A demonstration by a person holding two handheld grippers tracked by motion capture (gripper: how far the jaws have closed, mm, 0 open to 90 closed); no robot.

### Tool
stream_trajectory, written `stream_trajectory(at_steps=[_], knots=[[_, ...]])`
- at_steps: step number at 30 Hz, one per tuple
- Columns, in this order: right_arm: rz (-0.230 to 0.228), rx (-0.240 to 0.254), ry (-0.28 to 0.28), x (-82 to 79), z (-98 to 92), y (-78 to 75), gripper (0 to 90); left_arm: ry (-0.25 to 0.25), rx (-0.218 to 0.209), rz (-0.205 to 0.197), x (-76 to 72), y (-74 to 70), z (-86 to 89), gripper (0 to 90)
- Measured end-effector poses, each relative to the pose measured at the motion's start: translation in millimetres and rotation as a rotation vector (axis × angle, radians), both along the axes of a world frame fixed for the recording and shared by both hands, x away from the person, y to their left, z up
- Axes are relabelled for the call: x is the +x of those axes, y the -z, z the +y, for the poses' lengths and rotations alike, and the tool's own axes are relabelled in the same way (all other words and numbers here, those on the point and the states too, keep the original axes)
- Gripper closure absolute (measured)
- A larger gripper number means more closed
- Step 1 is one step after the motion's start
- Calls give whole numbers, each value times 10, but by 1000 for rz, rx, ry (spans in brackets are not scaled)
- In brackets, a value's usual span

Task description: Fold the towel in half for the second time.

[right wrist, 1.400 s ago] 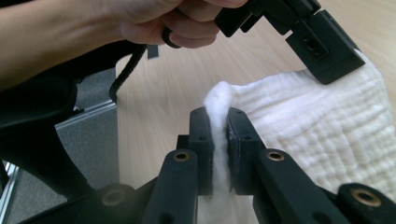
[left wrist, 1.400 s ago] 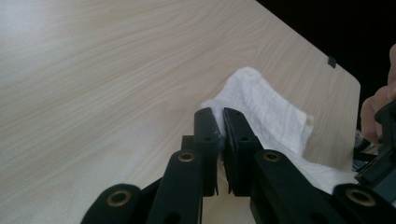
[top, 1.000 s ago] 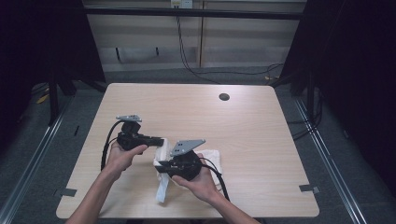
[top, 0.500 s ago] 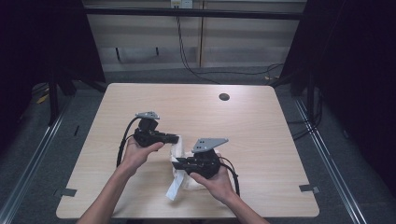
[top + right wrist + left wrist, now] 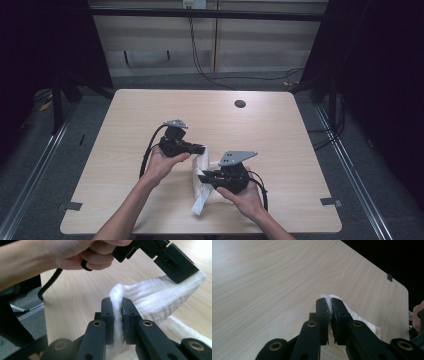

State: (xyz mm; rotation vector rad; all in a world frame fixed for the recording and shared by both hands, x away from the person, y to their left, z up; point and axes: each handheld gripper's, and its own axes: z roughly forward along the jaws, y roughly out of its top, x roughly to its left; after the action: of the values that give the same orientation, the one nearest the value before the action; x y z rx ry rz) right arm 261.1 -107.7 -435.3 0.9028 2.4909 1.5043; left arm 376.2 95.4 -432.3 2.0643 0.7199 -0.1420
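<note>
High view: white cloth [image 5: 202, 172] stretched between left tongs [image 5: 202, 149] and right tongs [image 5: 201, 177], both clamping it.

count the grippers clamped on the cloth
2. The left gripper pinches the far edge of the cloth, near the table's middle. The right gripper pinches its near part, closer to the person. Each gripper view shows white fabric squeezed between shut jaws.

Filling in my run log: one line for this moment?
left gripper shut on white cloth | right gripper shut on white cloth | cloth lifted over table
</note>
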Motion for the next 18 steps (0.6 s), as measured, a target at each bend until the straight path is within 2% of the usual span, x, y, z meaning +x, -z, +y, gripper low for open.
stream_trajectory(at_steps=[4, 6, 8, 10, 18], knots=[[-5, -4, 6, -19, -77, 3, 821, 14, -5, 5, -1, 26, -131, 848], [-3, 5, 15, -31, -117, 12, 820, 27, 8, -7, -8, 42, -191, 847], [1, -2, 16, -44, -149, 44, 817, 37, 19, 1, -12, 79, -239, 847], [6, -14, 21, -54, -165, 70, 816, 34, 11, 14, -8, 132, -280, 847], [30, -47, 37, -68, -282, 175, 809, 30, 34, 25, 9, 219, -378, 847]])
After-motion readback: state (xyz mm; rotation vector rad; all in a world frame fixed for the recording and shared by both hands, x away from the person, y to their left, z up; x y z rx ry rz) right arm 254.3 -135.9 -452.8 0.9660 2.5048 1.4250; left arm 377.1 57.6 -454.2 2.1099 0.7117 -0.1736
